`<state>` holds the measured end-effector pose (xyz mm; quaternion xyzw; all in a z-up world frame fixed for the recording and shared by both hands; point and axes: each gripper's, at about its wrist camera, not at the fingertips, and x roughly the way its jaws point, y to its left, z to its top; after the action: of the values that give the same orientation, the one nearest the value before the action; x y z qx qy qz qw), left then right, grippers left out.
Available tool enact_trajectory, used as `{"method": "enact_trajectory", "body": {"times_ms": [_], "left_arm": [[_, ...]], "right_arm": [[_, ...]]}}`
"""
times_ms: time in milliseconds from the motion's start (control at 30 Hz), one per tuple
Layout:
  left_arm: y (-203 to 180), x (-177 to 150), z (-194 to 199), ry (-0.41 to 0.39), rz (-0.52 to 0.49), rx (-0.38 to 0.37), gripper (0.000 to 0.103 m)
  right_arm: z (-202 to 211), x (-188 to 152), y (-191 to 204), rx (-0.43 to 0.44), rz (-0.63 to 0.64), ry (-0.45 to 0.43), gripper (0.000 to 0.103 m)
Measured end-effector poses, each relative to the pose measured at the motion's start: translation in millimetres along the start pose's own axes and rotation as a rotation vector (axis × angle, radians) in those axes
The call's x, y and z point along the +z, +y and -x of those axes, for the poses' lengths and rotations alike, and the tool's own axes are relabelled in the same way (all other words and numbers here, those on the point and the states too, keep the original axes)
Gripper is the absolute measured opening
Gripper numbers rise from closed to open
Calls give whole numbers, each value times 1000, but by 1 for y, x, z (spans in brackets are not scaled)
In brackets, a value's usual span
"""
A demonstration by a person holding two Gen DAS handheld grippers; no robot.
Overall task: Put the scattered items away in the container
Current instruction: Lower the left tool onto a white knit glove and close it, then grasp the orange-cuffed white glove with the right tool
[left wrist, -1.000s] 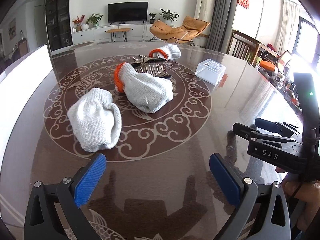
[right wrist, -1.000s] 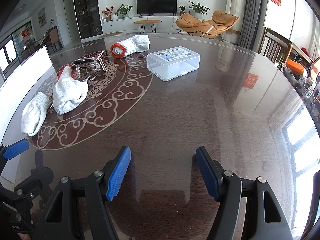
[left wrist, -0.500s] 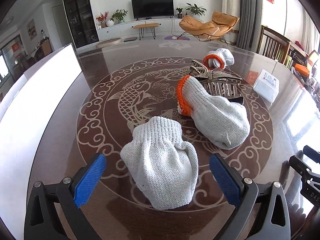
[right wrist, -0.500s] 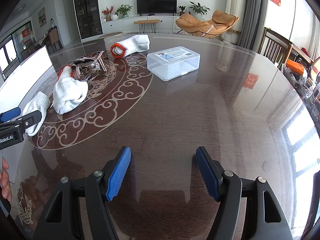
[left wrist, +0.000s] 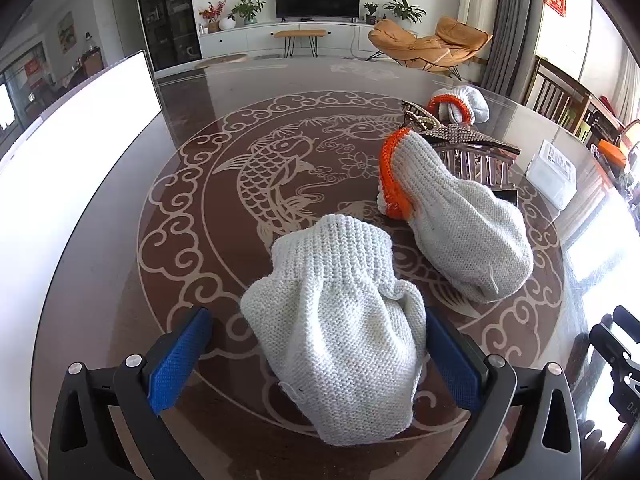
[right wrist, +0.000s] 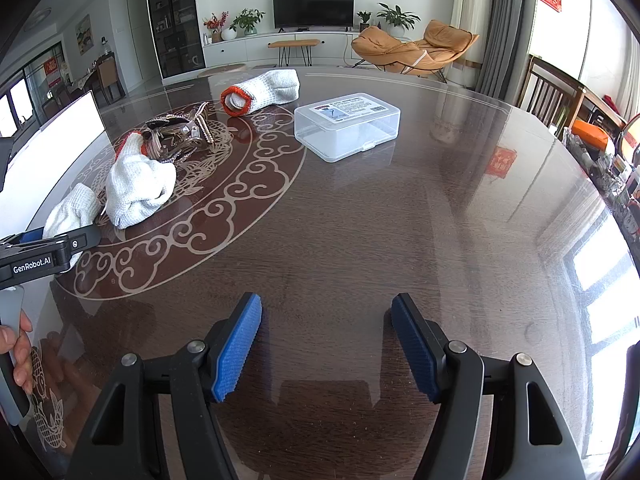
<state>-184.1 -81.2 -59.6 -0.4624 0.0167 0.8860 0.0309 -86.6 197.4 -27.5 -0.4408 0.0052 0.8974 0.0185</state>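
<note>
A plain white knit glove lies on the dark table, between the blue pads of my open left gripper; the right pad is at the glove's edge. Just behind it lies a white glove with an orange cuff, then rhinestone hair clips and a second orange-cuffed glove. The clear plastic box stands with its lid down at mid-table. My right gripper hangs open over bare table, nothing between its fingers. The same gloves and hair clips show at its left.
A white board runs along the table's left side. The left gripper's body and a hand sit at the left edge of the right wrist view. Wooden chairs stand beyond the table's far right rim.
My left gripper has swung left and forward until its open fingers straddle the plain white glove. The right gripper has stayed still.
</note>
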Motion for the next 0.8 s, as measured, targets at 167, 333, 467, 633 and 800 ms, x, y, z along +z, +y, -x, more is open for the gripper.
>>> {"method": "enact_trajectory", "body": {"times_ms": [167,333,467,633,800], "left_arm": [[0,0,0,0,0,0,103],[0,0,0,0,1,-1,103],[0,-1,1,6,-9,-11,103],[17,0,12,-46,2,-12,54],[40,-12,21,-59,-3,-38,48]], "right_arm": [[0,0,0,0,0,0,69],[0,0,0,0,0,0,69],[0,0,0,0,0,0,69],[0,0,0,2,-1,0,69],[2,-1,9,32,18,-7,68]]}}
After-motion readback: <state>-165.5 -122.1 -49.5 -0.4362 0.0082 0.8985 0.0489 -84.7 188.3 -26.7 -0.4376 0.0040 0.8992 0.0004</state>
